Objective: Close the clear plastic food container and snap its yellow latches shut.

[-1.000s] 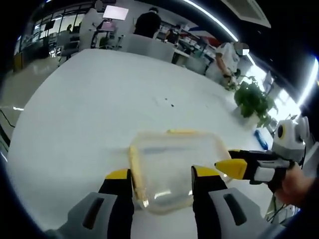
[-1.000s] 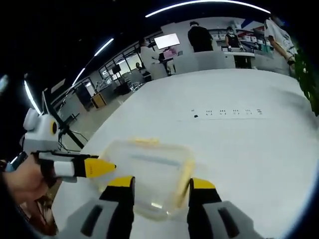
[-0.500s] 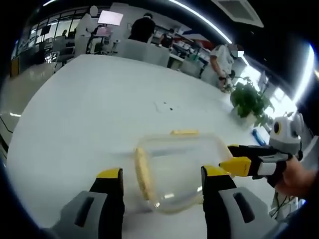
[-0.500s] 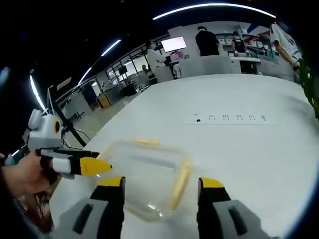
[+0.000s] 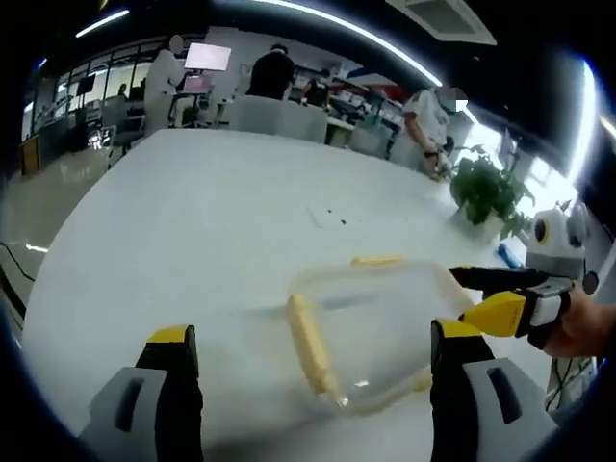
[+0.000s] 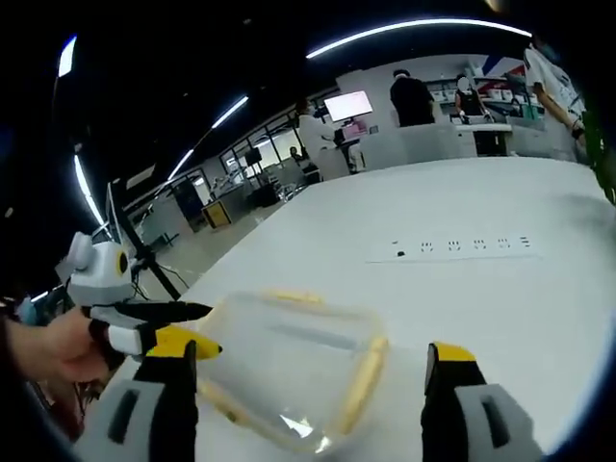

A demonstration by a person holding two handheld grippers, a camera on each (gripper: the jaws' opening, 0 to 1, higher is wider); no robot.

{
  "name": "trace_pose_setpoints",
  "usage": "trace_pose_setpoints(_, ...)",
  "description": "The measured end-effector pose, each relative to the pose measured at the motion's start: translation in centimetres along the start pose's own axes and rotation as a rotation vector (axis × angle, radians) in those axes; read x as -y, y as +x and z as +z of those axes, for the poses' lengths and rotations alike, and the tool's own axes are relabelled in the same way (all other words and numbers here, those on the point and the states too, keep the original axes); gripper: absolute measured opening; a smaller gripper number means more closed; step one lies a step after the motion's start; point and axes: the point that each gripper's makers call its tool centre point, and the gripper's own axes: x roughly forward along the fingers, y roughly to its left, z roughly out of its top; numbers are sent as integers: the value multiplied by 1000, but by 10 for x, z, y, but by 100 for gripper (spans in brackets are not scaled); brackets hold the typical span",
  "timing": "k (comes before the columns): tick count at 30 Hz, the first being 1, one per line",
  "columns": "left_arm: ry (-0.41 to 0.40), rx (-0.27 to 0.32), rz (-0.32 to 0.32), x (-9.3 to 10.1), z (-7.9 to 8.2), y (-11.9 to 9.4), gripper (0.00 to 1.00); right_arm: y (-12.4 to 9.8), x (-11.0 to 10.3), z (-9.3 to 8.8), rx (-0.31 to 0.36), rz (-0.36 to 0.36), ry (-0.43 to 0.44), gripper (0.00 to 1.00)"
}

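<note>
The clear plastic container (image 5: pixel 380 322) sits on the white table (image 5: pixel 192 221) with its lid on. One yellow latch (image 5: pixel 310 345) runs along its left side and another (image 5: pixel 377 260) along its far edge. My left gripper (image 5: pixel 310 333) is open wide just short of the container, holding nothing. My right gripper (image 5: pixel 486 294) reaches in from the right, at the container's right edge. In the right gripper view the container (image 6: pixel 289 351) lies between the jaws of my open right gripper (image 6: pixel 313 354), a yellow latch (image 6: pixel 366 371) on its right side. The left gripper (image 6: pixel 188 325) comes in from the left.
A potted plant (image 5: pixel 486 197) and a small blue object (image 5: pixel 505 255) stand at the table's right edge. A row of small marks (image 6: pixel 462 243) crosses the table beyond the container. People, chairs and desks fill the background past the table's far edge.
Both grippers have opened much wider. Both have also drawn back a little from the container, which has stayed in place on the table.
</note>
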Motion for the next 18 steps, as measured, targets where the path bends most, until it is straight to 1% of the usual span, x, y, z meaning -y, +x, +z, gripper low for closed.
trace_pose_setpoints(4,-6,5,16,-3,1,-1,99,-2,0,0,-5,2,-7,100)
trace_pose_setpoints(5,-2,5,14,-2,2,-1,99,-3,0,-1,-5,1,-8,100)
trace_pose_setpoints(7,-20,-3,-7,2,0,0,99,-6,0,-1,-7,-4,-14,100)
trace_pose_setpoints(8,-16,-6,-3,2,0,-1,99,-8,0,-1,-9,-6,-13,100)
trace_pose_setpoints(11,-11,-14,-10,6,-1,-7,98,-14,1,-2,-9,-9,-3,100)
trace_pose_setpoints(14,-4,-12,-4,8,0,-14,98,-22,-2,-4,-15,-8,-5,100)
trace_pose_setpoints(18,2,-10,3,8,2,-25,98,-33,-8,2,4,-9,-20,99)
